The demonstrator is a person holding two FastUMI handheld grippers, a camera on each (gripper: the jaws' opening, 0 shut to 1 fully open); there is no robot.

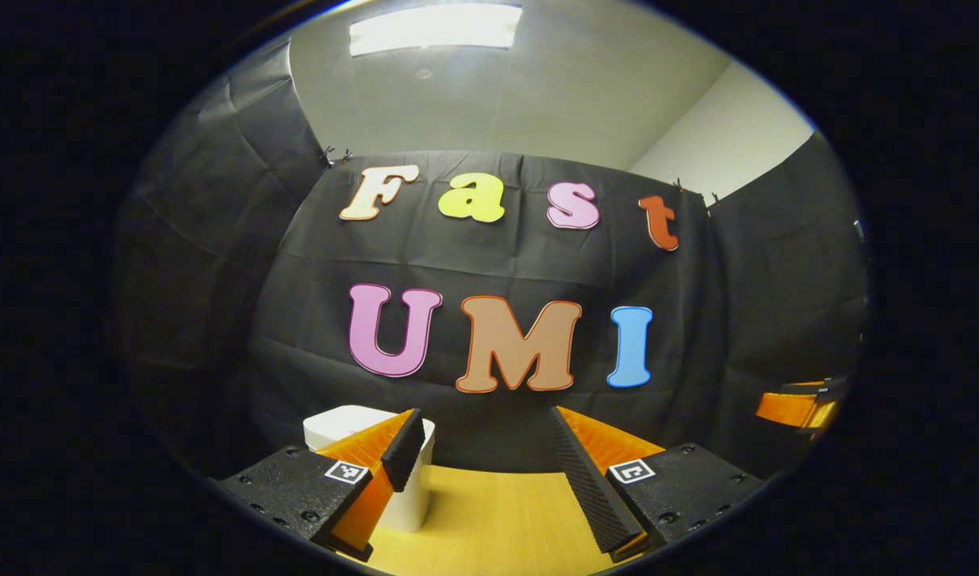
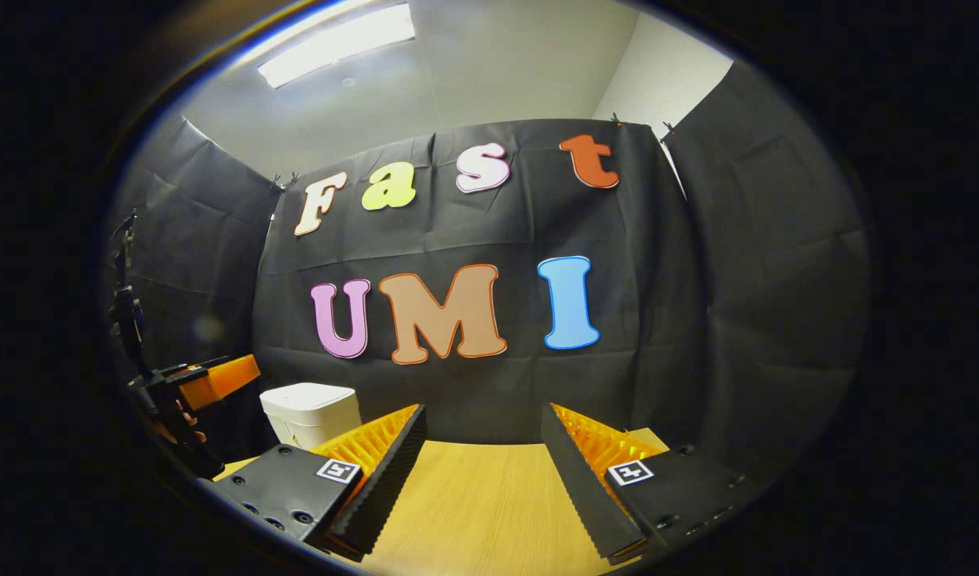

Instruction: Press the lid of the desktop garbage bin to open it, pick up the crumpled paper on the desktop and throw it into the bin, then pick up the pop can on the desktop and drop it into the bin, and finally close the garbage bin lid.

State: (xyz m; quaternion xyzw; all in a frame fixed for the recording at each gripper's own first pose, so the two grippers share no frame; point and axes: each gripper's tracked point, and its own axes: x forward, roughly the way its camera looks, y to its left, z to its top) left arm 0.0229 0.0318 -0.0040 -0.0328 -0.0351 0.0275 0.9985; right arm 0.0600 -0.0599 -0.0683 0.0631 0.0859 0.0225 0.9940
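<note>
Both pairs of tongs hang spread and empty above the wooden bench (image 2: 489,496), with the white desktop garbage bin (image 2: 309,412) standing shut at the far edge, against the booth's black cloth wall.

In the left gripper view the left tongs (image 1: 489,456) sit close to the bin (image 1: 341,424), which stands just ahead and partly behind their left-hand finger; the right tongs' tip (image 1: 797,406) shows off to the far right. In the right gripper view the right tongs (image 2: 485,452) face open bench, the bin ahead and to their left, the left tongs (image 2: 217,380) beyond it in a person's hand.

The lid looks closed, so the opening step appears not yet done. The left tongs seem best placed: the next move calls for coming over the bin and pressing down on its lid until it releases.

Where the crumpled paper and the pop can lie cannot be told. The bin carries no readable brand or label; the square printed markers on the tongs hold patterns, not words.
</note>
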